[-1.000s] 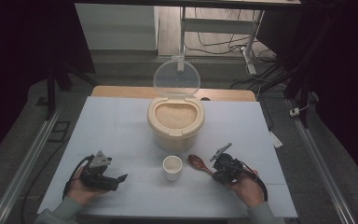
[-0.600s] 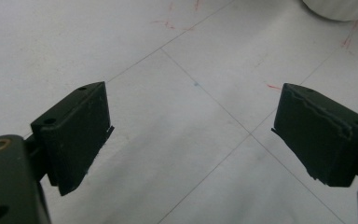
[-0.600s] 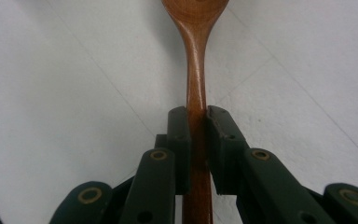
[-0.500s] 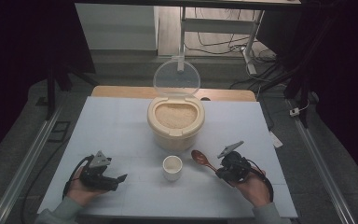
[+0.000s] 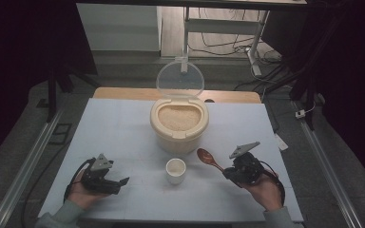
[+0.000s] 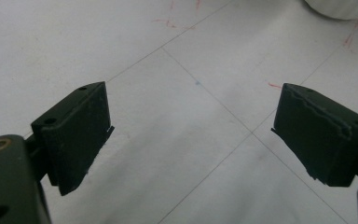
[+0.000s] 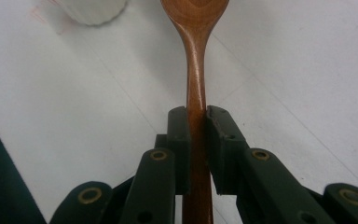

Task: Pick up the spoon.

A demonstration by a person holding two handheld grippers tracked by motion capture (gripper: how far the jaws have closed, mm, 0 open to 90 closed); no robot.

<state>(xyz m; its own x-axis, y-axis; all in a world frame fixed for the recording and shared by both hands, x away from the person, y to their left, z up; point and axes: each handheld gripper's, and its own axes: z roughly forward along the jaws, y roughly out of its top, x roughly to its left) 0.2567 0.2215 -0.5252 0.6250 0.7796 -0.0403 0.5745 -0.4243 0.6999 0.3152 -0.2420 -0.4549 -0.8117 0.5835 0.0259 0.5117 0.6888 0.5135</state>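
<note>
A cream rice container (image 5: 179, 124) stands mid-table with its clear lid (image 5: 180, 78) tipped up behind it; pale rice fills it. A small white cup (image 5: 176, 170) sits in front of it. My right gripper (image 5: 226, 172) is shut on the handle of a wooden spoon (image 5: 209, 159), whose bowl points toward the container, right of the cup. In the right gripper view both pads clamp the spoon (image 7: 196, 70) handle, with the cup (image 7: 91, 9) at upper left. My left gripper (image 5: 122, 182) rests open near the front left; its fingers (image 6: 77, 133) stand wide over bare tabletop.
The white table (image 5: 123, 128) has a wooden strip along its far edge. Metal rails run down both sides on the floor. A desk frame and cables stand beyond the table. A white rim (image 6: 340, 7) peeks in at the top right of the left gripper view.
My right gripper has lifted the spoon and carried it slightly right, off the table surface. The left gripper has stayed put.
</note>
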